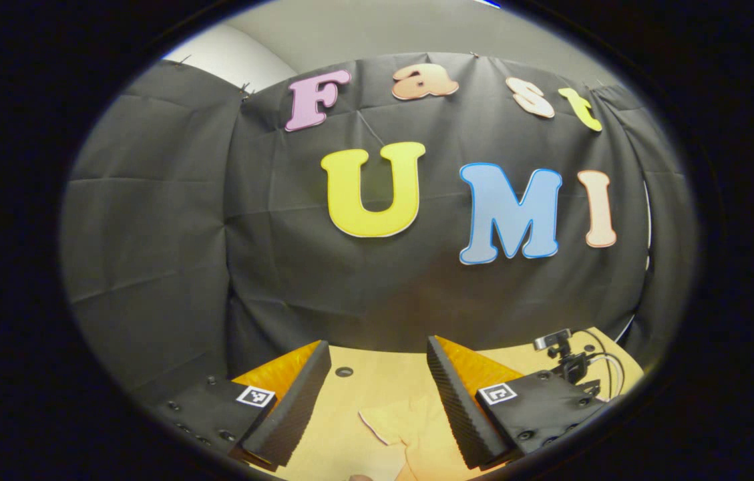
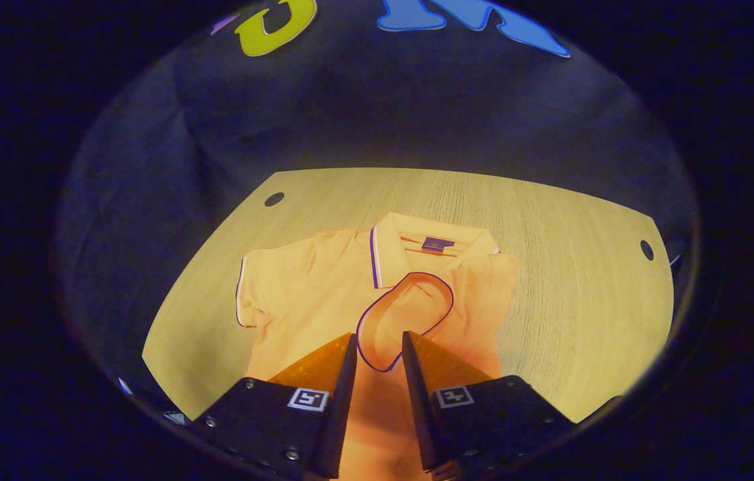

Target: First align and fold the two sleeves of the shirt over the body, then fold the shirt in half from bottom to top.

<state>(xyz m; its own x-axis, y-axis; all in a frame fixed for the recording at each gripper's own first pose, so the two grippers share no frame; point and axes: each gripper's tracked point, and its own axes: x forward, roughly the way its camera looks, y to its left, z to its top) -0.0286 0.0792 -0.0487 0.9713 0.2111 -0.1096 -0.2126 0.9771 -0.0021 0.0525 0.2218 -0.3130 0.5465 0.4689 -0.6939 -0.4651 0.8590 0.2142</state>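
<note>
Sleeve-folding step. Shirt [image 2: 323, 294] flat mid-surface [image 2: 570, 267], collar toward far edge. Right gripper [image 2: 379, 347] clamped on sleeve cuff [image 2: 410, 314], held over body. Left gripper [image 1: 377, 387] apart, empty. Next: lay cuff flat, fold other sleeve [image 2: 270, 287].

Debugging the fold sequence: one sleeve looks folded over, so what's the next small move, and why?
Probably bring the left gripper down to the flat sleeve. In the right gripper view, one sleeve already lies over the polo shirt body between the right gripper's jaws; the other lies spread on the table. The left gripper's jaws are open and empty.
</note>
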